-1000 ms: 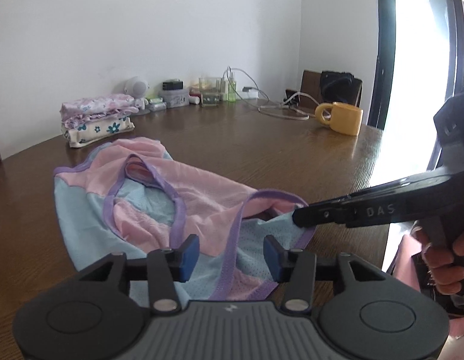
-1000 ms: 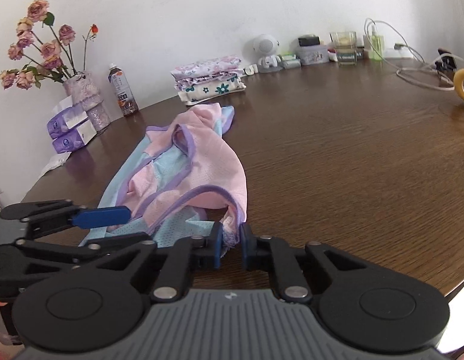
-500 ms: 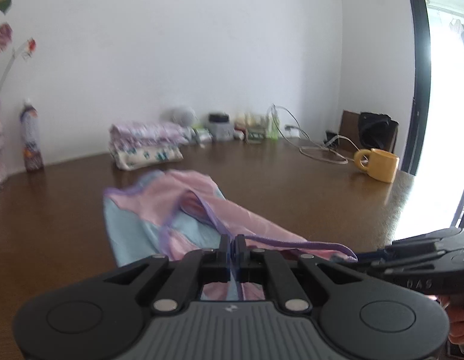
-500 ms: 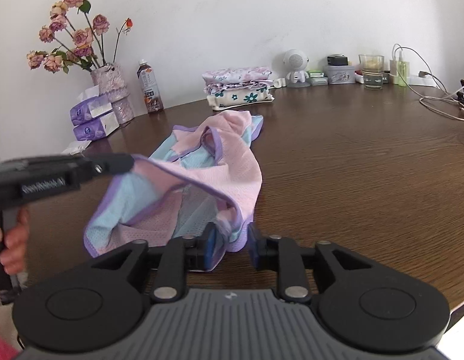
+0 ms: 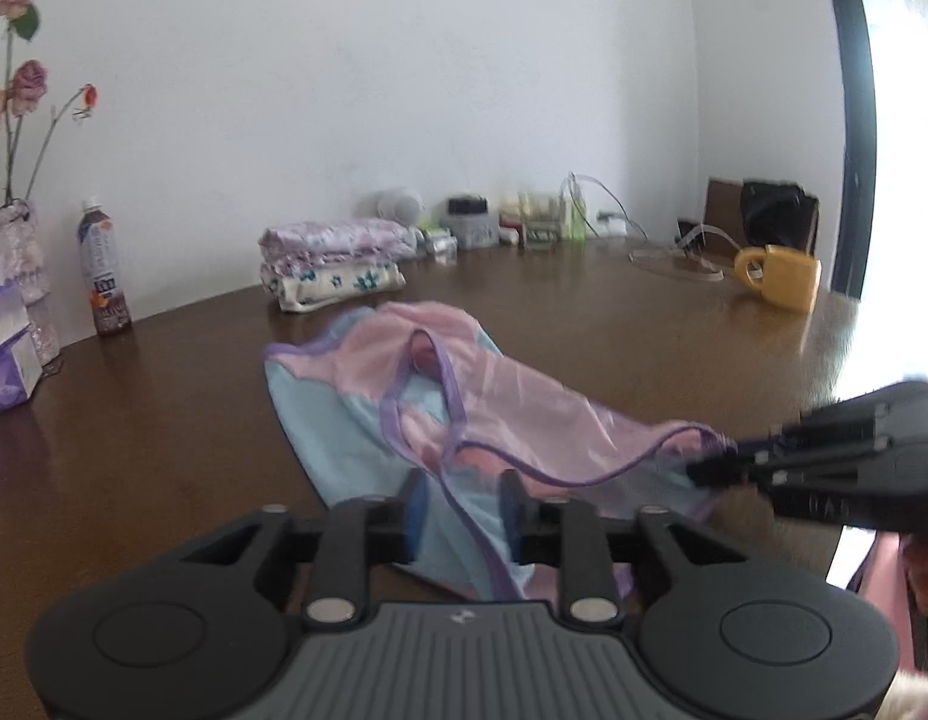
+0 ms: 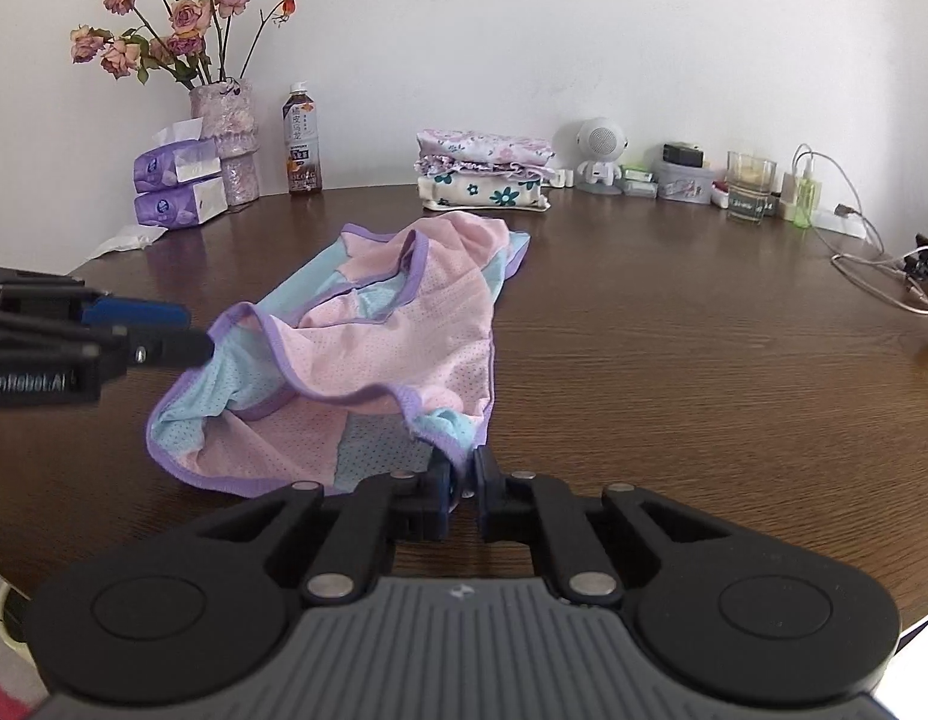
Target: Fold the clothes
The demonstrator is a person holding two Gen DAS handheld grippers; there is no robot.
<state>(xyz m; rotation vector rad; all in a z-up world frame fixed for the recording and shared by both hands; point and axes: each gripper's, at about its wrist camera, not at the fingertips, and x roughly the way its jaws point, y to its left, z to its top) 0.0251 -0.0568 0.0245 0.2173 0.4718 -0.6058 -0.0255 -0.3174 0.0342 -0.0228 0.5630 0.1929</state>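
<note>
The right tongs (image 6: 462,483) are pinched narrow on the purple hem of the pink-and-blue garment (image 6: 398,324), lifting that near corner; the left tongs (image 5: 462,510) stand wide, the hem running loose between them. The garment lies rumpled on the worktop (image 6: 674,360), nearer than the folded stack (image 6: 485,171). Judging by this, a near-edge fold is in hand; next, the left tongs need a firm bite
</note>
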